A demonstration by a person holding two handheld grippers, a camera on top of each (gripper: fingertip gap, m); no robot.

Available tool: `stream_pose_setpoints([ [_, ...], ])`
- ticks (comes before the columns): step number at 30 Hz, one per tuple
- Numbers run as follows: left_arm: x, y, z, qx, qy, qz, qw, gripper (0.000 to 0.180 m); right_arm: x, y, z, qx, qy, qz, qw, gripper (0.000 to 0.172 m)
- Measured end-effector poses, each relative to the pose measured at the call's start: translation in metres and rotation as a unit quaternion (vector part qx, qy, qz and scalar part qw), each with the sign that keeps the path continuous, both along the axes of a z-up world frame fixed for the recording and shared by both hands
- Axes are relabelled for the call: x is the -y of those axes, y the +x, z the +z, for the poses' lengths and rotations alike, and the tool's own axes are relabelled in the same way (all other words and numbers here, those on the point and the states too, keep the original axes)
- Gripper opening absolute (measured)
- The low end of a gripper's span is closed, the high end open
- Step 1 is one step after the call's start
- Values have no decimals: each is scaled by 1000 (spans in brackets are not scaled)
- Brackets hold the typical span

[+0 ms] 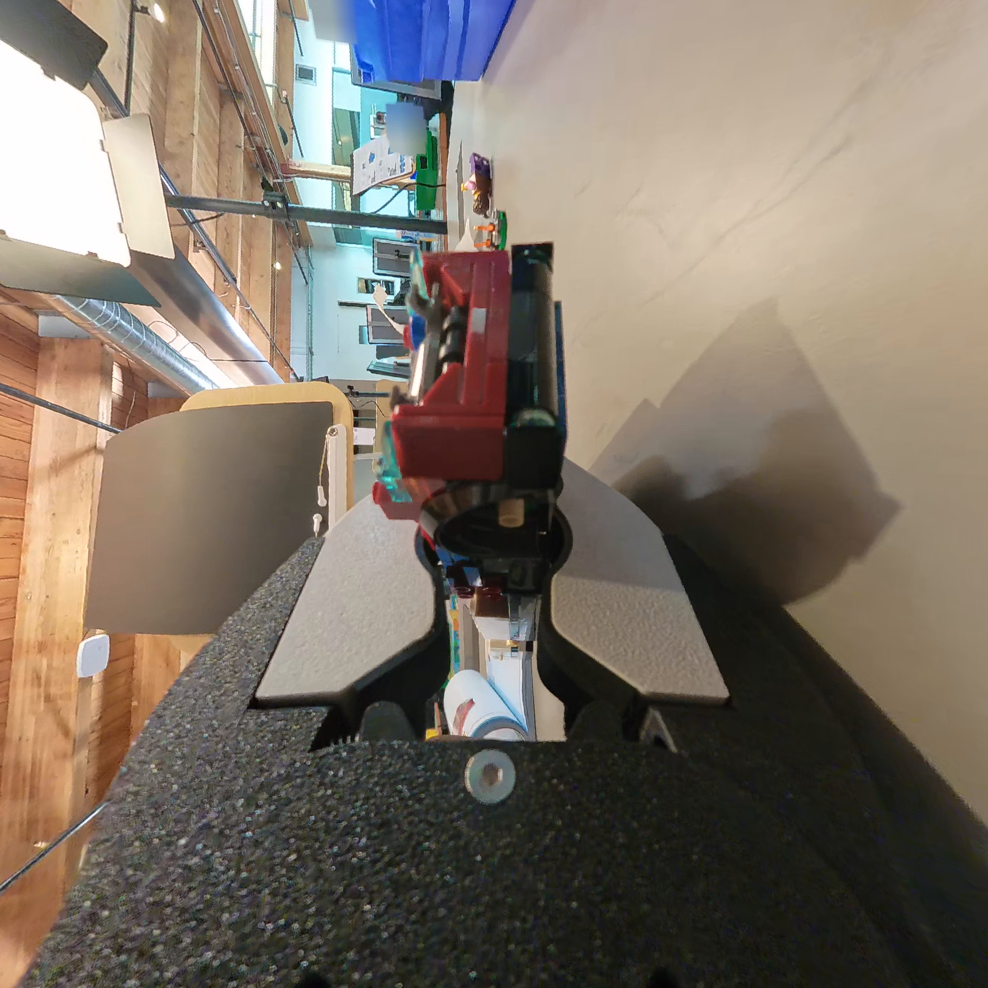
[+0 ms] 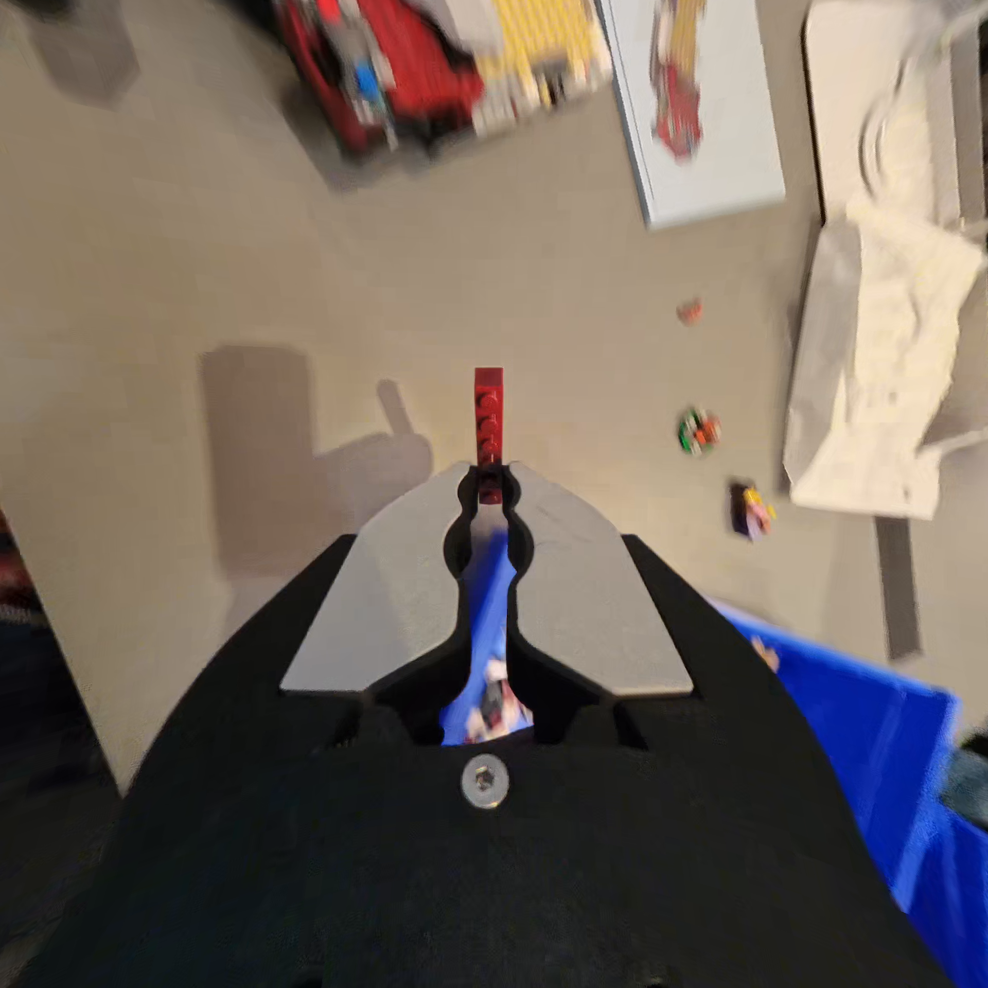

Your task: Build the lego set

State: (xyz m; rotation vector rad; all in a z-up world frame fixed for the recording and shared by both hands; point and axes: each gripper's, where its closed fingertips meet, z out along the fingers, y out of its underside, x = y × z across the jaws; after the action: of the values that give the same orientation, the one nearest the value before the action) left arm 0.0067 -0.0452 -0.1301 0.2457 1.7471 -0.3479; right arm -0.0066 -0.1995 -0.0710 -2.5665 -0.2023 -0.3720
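Note:
In the left wrist view my left gripper (image 1: 494, 526) is shut on a toy car built of dark red and black bricks (image 1: 470, 374). The car stands on edge, its black wheel (image 1: 500, 529) between my fingers (image 1: 374, 577), beside the pale table (image 1: 748, 214). In the right wrist view my right gripper (image 2: 489, 473) is shut on the lower end of a long, thin dark red studded brick (image 2: 489, 414), which sticks out forward above the beige table (image 2: 321, 278). The red car and the left gripper show blurred at the top of that view (image 2: 406, 69).
A blue bin (image 2: 855, 748) lies at the lower right. An instruction booklet (image 2: 695, 107) and white paper bags (image 2: 882, 347) lie at the upper right. Small brick clusters sit on the table: green and orange (image 2: 697, 430), purple and yellow (image 2: 751, 510), also (image 1: 481, 182).

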Motion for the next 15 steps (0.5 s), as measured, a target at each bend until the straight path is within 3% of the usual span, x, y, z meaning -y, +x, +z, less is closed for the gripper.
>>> stream_pose_setpoints([
  [6, 3, -7, -3, 15, 19, -16, 1000, 35, -67, -17, -42, -34, 60, -8, 998, 8],
  [10, 3, -7, -3, 18, 22, -20, 999, 35, -73, -23, -67, -57, 42, -4, 997, 8],
  [15, 0, -6, -2, 12, 14, -23, 1000, 35, -67, -19, -71, -57, 48, -27, 997, 13],
])
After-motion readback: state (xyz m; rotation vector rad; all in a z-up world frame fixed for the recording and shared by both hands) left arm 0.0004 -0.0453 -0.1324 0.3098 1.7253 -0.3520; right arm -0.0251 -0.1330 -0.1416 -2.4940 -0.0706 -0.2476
